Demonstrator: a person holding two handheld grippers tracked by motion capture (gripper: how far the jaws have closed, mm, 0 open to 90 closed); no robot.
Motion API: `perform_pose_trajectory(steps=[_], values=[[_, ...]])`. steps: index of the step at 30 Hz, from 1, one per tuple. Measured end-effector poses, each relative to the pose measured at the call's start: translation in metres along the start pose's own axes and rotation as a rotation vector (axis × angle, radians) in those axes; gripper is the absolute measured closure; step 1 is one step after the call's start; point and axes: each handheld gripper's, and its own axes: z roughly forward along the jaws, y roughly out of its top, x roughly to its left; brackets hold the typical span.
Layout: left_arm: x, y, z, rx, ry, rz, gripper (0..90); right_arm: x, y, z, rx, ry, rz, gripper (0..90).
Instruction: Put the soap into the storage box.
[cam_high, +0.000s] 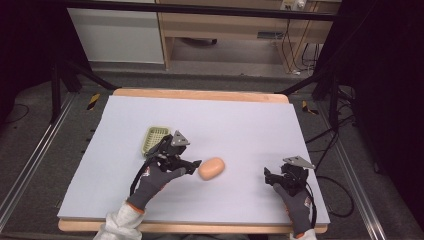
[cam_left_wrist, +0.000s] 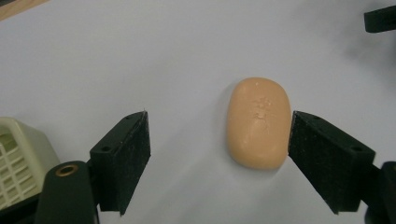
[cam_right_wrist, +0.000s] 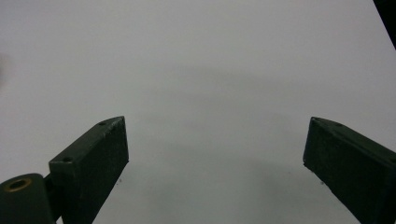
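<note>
An orange oval bar of soap (cam_high: 211, 168) lies on the white table sheet near the front middle. In the left gripper view the soap (cam_left_wrist: 258, 122) sits between the two black jaws, close against the right-hand one, with a wide gap to the other. My left gripper (cam_high: 192, 165) is open, held by a gloved hand just left of the soap. My right gripper (cam_high: 269, 178) is open too, low over the bare sheet at the front right. In the right gripper view its jaws stand wide apart around my right gripper (cam_right_wrist: 215, 149), with nothing between them.
A pale green slatted soap dish (cam_high: 154, 138) stands just behind the left gripper, and its corner (cam_left_wrist: 18, 163) shows at the lower left of the left gripper view. The white sheet (cam_high: 240, 125) covers a wooden table, with floor rails on both sides.
</note>
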Motion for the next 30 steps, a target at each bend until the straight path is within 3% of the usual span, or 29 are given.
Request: perform_pose_trajectory(steps=[22,30], values=[[-0.019,0.016,0.034,0.072,-0.042,0.057,23.3,-0.001,0.001,0.001,0.008,0.008,0.002,6.8],[-0.025,0.017,0.046,0.112,-0.051,0.099,24.5,-0.001,0.001,0.001,0.01,0.01,0.006,6.7]])
